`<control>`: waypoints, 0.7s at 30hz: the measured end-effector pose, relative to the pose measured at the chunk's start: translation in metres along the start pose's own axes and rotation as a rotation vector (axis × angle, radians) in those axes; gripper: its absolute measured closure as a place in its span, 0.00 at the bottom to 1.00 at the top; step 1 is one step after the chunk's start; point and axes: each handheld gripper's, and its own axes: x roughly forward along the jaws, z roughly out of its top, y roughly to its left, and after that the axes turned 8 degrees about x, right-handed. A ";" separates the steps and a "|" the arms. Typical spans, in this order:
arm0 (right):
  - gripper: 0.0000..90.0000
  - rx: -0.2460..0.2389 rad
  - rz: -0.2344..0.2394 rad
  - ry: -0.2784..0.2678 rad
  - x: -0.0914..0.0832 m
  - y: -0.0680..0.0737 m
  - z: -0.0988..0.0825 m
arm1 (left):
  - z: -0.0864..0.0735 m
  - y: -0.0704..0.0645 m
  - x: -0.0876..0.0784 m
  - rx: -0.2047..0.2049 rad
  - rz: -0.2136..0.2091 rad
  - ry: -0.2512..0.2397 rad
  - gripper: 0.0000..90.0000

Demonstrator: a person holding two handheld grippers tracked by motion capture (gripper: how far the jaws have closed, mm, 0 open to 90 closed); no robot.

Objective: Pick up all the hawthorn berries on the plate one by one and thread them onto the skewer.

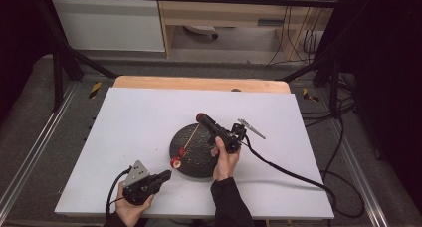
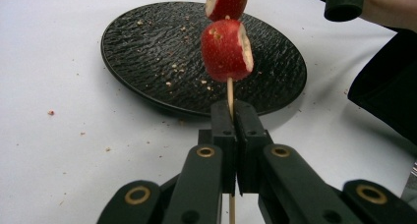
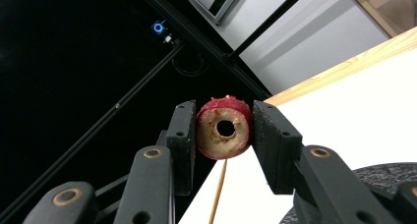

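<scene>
Surface (image 1: 149,117): white board on a wooden top, scattered with fine crumbs around the plate.
Plate (image 1: 199,160): round, black, textured; lies near the middle of the surface, toward the person's side; crumbs on it.
Skewer (image 1: 190,137): thin wooden stick, running from the left gripper at the plate's near left edge up and across the plate to the right gripper.
Left gripper (image 1: 168,174): held low at the near left of the plate; jaws together, clamped on the skewer's lower end, as seen in the left gripper view (image 2: 235,121).
Fruit pieces: two red slices with pale cut faces threaded on the skewer, the lower one (image 2: 227,49) just above the left gripper, the upper one (image 2: 227,2) close behind it; in the high view they hang over the plate's left rim.
Right gripper (image 1: 201,118): raised above the plate's far edge; jaws clamped on a third slice.
Third slice (image 3: 224,127): red-skinned ring with a central hole, pinched from both sides; the skewer shows just below it.
</scene>
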 end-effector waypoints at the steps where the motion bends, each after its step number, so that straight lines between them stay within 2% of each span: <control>1: 0.70 0.000 0.001 -0.001 0.000 0.000 0.000 | 0.000 0.000 0.000 -0.001 0.002 -0.002 0.98; 21: 0.70 0.009 0.009 0.006 0.001 -0.004 -0.009 | 0.006 -0.006 0.009 -0.065 0.019 -0.042 0.98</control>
